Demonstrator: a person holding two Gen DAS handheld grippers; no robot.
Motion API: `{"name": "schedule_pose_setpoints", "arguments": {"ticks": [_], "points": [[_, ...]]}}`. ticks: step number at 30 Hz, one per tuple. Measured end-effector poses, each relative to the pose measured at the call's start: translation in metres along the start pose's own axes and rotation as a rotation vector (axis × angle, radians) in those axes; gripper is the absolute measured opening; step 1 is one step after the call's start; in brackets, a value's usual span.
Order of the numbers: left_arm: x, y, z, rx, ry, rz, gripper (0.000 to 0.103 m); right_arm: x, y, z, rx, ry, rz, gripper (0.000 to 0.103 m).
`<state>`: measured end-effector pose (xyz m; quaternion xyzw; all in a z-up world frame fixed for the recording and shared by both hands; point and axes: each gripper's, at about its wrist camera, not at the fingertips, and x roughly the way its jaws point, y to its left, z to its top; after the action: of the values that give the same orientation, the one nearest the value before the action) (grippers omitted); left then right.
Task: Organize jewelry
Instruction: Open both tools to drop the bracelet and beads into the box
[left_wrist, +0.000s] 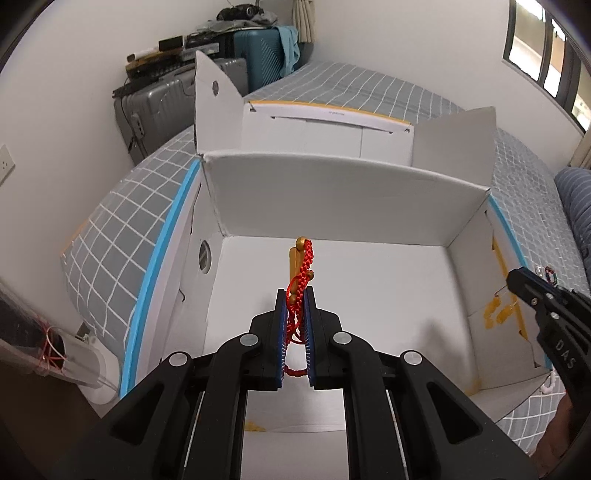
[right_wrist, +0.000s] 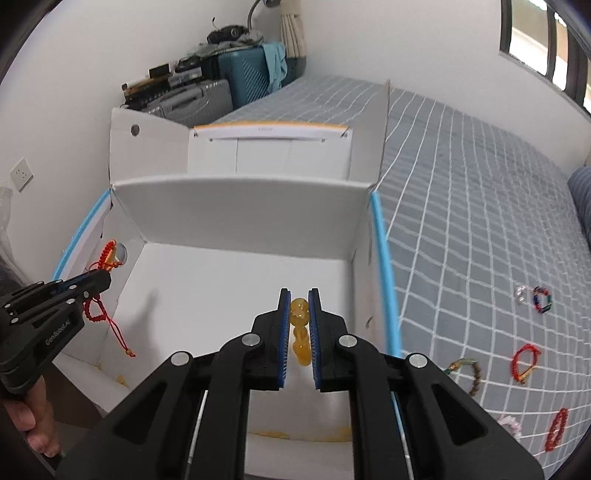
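My left gripper (left_wrist: 295, 295) is shut on a red braided cord bracelet (left_wrist: 303, 269) with gold beads and a gold bar, held over the open white box (left_wrist: 351, 206); its cord tail hangs below the pads. From the right wrist view the same left gripper (right_wrist: 105, 277) hovers at the box's left wall, the red bracelet (right_wrist: 107, 254) dangling from it. My right gripper (right_wrist: 299, 295) is shut on a yellow amber bead bracelet (right_wrist: 299, 314), also above the box's white floor (right_wrist: 221, 288). In the left wrist view the right gripper (left_wrist: 517, 277) reaches in at the box's right wall.
The box sits on a bed with a grey checked cover (right_wrist: 480, 221). Several more bracelets lie on the cover to the right, among them a red cord one (right_wrist: 526, 360), a wooden bead one (right_wrist: 469, 373) and a multicoloured one (right_wrist: 543, 299). Suitcases (right_wrist: 207, 96) stand against the far wall.
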<state>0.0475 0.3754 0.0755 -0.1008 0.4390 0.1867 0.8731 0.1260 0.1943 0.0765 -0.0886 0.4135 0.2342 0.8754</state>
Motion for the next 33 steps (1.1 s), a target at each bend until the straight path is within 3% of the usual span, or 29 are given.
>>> {"name": "schedule_pose_setpoints", "arguments": {"ticks": [9, 16, 17, 19, 20, 21, 22, 23, 25, 30, 33], "points": [[0.021, -0.004, -0.008, 0.021, 0.052, 0.019, 0.008, 0.033, 0.000, -0.008, 0.009, 0.071, -0.034, 0.009], [0.026, -0.004, -0.009, 0.017, 0.072, 0.025, 0.017, 0.036, 0.000, -0.009, 0.008, 0.077, -0.039, 0.011], [0.027, -0.004, -0.009, 0.015, 0.072, 0.022, 0.020, 0.035, 0.000, -0.009, 0.007, 0.078, -0.038, 0.017], [0.024, -0.002, -0.009, 0.007, 0.066, 0.029, 0.040, 0.036, 0.002, -0.007, 0.002, 0.076, -0.003, 0.027], [0.023, -0.002, -0.008, 0.002, 0.062, 0.033, 0.042, 0.035, 0.003, -0.008, -0.004, 0.074, 0.010, 0.035], [0.021, -0.001, -0.008, -0.001, 0.056, 0.034, 0.047, 0.033, 0.006, -0.008, -0.017, 0.062, 0.001, 0.044], [0.019, -0.001, -0.008, -0.003, 0.051, 0.032, 0.052, 0.029, 0.008, -0.009, -0.019, 0.046, -0.014, 0.062], [0.016, 0.000, -0.008, -0.006, 0.043, 0.032, 0.056, 0.026, 0.008, -0.009, -0.018, 0.026, -0.017, 0.069], [0.011, 0.002, -0.007, -0.012, 0.025, 0.033, 0.066, 0.020, 0.007, -0.009, -0.015, 0.006, -0.017, 0.071], [-0.001, 0.003, -0.005, -0.022, -0.011, 0.030, 0.081, 0.008, 0.002, -0.005, -0.004, -0.031, -0.040, 0.084], [-0.006, -0.001, -0.006, -0.012, -0.025, 0.028, 0.084, 0.000, -0.002, -0.003, 0.002, -0.061, -0.077, 0.092]]}}
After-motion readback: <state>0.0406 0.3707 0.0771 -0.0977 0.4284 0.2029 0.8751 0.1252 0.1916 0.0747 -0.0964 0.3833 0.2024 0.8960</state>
